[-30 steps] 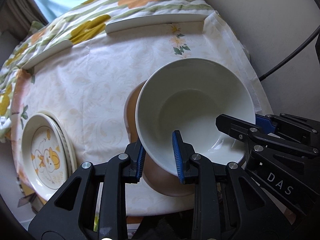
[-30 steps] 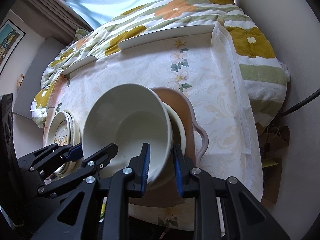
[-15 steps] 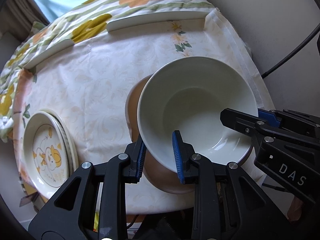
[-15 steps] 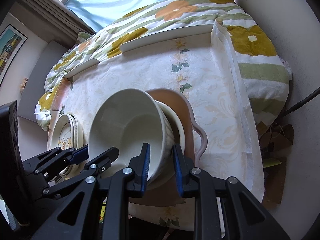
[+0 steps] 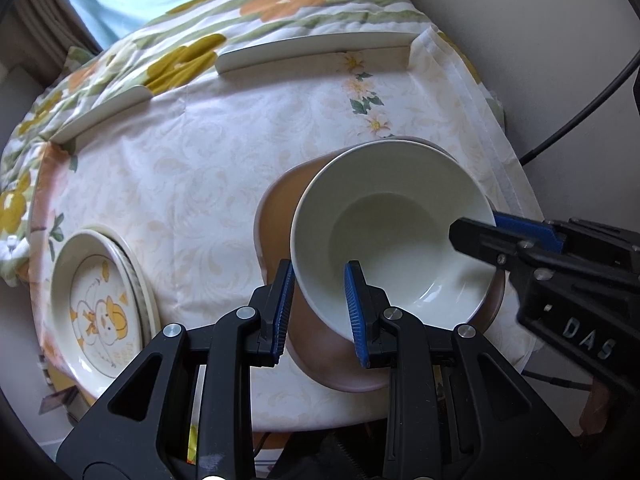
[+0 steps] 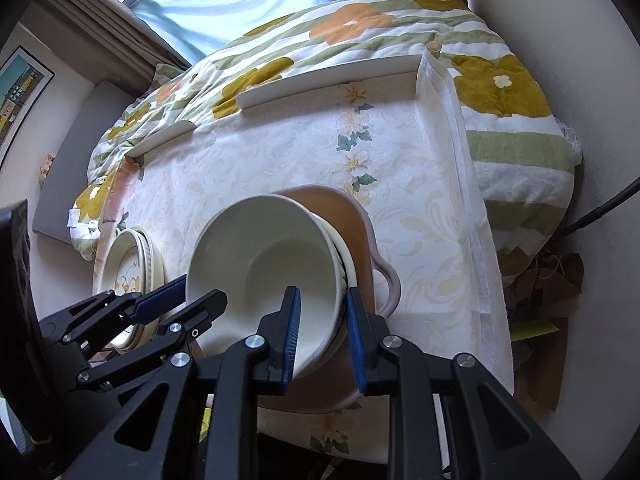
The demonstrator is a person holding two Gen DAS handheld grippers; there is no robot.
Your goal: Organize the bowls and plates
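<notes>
A white bowl [image 5: 394,236] sits tilted on a brown handled dish [image 5: 280,216] near the table's front right. My left gripper [image 5: 320,308] straddles the bowl's near left rim, its jaws parted with a gap to the wall. My right gripper [image 6: 320,328] straddles the right rim of the bowl [image 6: 264,268], its jaws also parted. A second white bowl [image 6: 347,264] nests under the first, on the brown dish [image 6: 360,232]. A stack of plates with a duck picture [image 5: 96,304] lies at the table's left edge; it also shows in the right wrist view [image 6: 128,264].
The table wears a pale floral cloth [image 5: 208,168]. White raised rails [image 5: 316,50] line its far edge, with a flowered blanket [image 6: 500,92] behind. A wall and a black cable [image 5: 580,112] stand at the right. The table's front edge lies just below both grippers.
The bowl has come down into the stack on the brown dish. Both grippers' jaws have widened and no longer clamp the rim.
</notes>
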